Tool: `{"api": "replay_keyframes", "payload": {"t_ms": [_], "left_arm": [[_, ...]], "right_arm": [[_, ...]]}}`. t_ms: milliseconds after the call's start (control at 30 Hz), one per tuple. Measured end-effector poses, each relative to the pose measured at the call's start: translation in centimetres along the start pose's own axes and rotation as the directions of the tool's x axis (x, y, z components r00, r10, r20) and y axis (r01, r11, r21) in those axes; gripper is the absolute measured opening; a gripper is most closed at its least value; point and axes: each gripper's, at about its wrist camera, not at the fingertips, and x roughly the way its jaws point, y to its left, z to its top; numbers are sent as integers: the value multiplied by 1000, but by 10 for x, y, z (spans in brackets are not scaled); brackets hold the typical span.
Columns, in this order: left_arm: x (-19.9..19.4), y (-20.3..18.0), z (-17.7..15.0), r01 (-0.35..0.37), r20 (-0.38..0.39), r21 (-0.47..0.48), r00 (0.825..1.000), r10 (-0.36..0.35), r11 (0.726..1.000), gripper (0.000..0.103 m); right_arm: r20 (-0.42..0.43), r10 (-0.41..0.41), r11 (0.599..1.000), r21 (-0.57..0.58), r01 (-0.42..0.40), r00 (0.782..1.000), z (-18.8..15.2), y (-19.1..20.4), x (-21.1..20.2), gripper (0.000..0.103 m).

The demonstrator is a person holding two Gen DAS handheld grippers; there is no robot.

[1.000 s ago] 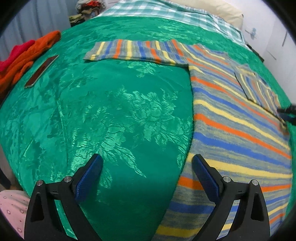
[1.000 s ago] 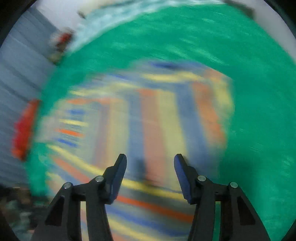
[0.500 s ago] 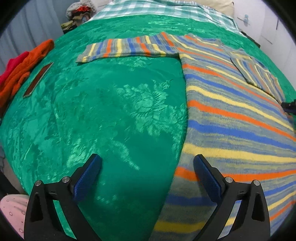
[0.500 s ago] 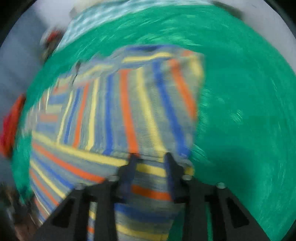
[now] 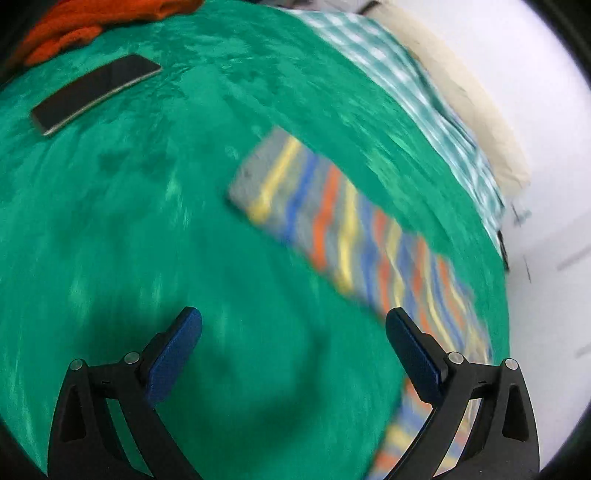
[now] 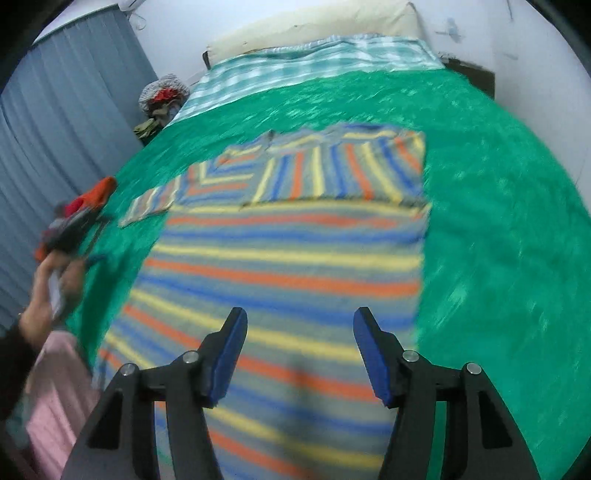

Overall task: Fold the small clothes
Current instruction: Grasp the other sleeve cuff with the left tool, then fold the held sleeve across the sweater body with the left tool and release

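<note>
A striped sweater (image 6: 288,258) in grey, yellow, blue and orange lies flat on the green bedspread (image 6: 498,240). Its right sleeve (image 6: 340,173) is folded across the chest. Its left sleeve (image 5: 332,221) stretches out over the bedspread (image 5: 129,221). My right gripper (image 6: 299,354) hovers above the sweater's lower body; its jaws are opening and nothing is between them. My left gripper (image 5: 293,350) stands wide open over bare bedspread, short of the outstretched sleeve's cuff. In the right wrist view a hand holds the left gripper (image 6: 74,229) at the far left.
A dark phone (image 5: 96,92) lies on the bedspread left of the sleeve, with orange and red clothes (image 5: 92,22) beyond it. A checked sheet (image 6: 306,66) and pillow (image 6: 314,26) lie at the bed's head. A clothes heap (image 6: 162,99) sits by the grey curtain (image 6: 74,110).
The right gripper let go of the folded sleeve, opened and drew back over the sweater's body. The left gripper swung left and rolled, leaving the hem for the outstretched sleeve.
</note>
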Motion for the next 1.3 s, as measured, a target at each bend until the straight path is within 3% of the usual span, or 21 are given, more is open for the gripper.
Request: {"api": "replay_keyframes", "payload": {"t_ms": [67,167,200,267,300,333,433,500,600,667,833,867,900,933,1000,1067,1133,1200,1300], "left_arm": [[27,9,23,14,-31,-72,999,-16,997,92],[38,13,41,45,37,-112,998,-41,993,87],[40,13,45,45,47,-118,998,-39,992,77],[45,13,50,45,43,-114,998,-41,992,42],[49,12,52,35,13,-100,999,-34,994,6],[50,8,53,22,-17,-79,1000,-23,997,3],[32,-29,58,-58,42,82,998,55,995,3],[13,-72,52,-95,105,245,992,71,965,3],[-13,-160,21,-96,169,499,986,12,861,3],[-22,-224,-13,-56,149,645,987,-54,762,3],[-12,-336,-113,49,47,855,984,-171,517,5],[-12,-341,-132,66,26,868,984,-177,493,6],[0,-351,-154,99,-20,879,985,-171,466,18],[11,-356,-170,137,-77,883,986,-148,450,53],[35,-357,-198,144,-135,884,989,-53,445,86],[39,-344,-211,124,-131,884,991,-16,451,85],[34,-320,-209,105,-122,870,992,4,481,85],[26,-301,-197,52,-71,851,997,16,523,87],[16,-278,-163,-82,68,810,997,45,581,89]], "right_arm": [[-27,50,998,27,-49,998,-16,14,4,60],[-79,86,996,12,-85,993,-33,33,16,60],[-92,92,996,-2,-92,992,-38,40,17,60],[-104,91,995,-39,-95,990,-43,51,21,60],[-103,92,994,-52,-98,990,-44,55,21,60],[-101,95,993,-56,-101,990,-44,57,21,60],[-90,111,992,-47,-116,990,-42,57,21,60],[-76,117,992,-36,-120,990,-41,54,18,60],[-56,114,993,-28,-116,992,-39,48,14,60],[-49,109,993,-27,-111,993,-39,45,14,60],[-31,96,995,4,-96,995,-37,34,9,60],[-21,86,996,7,-86,996,-37,31,7,60],[-14,82,997,12,-82,997,-36,28,5,60],[-8,75,997,21,-74,997,-36,25,4,60],[-1,59,997,41,-59,998,-35,18,3,60],[6,27,997,72,-28,1000,-32,8,1,61],[13,-22,995,100,21,1000,-29,-3,-2,72],[20,-95,990,103,93,995,-26,-14,-5,74],[2,-156,986,57,155,988,-6,-23,-1,74]]}}
